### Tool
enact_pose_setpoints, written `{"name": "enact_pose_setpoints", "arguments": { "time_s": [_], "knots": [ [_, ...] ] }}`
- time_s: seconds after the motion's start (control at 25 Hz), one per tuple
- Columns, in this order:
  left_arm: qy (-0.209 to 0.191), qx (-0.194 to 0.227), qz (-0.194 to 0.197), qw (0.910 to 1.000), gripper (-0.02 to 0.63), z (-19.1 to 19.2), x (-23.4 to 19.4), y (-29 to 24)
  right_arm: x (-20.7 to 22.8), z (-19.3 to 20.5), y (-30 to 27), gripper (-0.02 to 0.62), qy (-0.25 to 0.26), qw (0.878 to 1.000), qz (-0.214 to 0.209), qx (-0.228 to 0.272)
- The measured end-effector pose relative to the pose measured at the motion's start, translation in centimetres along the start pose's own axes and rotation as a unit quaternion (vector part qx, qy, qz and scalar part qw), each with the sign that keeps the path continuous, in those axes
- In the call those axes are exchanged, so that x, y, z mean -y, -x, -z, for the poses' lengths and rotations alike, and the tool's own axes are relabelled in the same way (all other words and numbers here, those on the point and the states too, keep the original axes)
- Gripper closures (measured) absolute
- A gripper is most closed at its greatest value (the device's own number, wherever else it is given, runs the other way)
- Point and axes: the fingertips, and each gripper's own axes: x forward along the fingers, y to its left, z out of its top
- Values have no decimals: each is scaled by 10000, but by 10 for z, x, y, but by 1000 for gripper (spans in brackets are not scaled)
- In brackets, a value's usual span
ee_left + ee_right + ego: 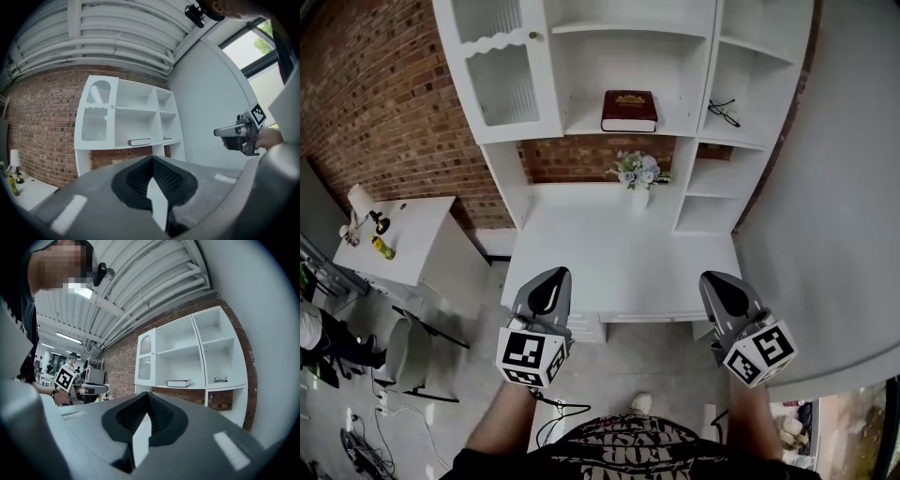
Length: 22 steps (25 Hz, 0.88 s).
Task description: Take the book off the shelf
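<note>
The book is seen lying flat on the middle shelf, far beyond the left tongs and right tongs, both pressed together and empty. It is judged stiff and fairly heavy; its near edge is best pinched.

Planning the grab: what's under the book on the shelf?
The book lies flat on the white shelf, with nothing else visibly beneath it. Its underside is hidden.

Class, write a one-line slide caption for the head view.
Left gripper and right gripper, both shut, face the white shelf holding a dark red book.
</note>
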Motion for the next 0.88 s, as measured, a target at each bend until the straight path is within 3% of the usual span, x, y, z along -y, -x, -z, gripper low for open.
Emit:
{"name": "enact_pose_setpoints", "arguments": {
  "time_s": [0.48,0.88],
  "knots": [
    [12,113,-362,9993,606,-17,19,-80,85,-3,-23,566,16,9991,-422,45],
    [25,36,-662,9978,606,-21,9,-110,110,12,-46,566,-223,9973,-702,-69]
  ]
}}
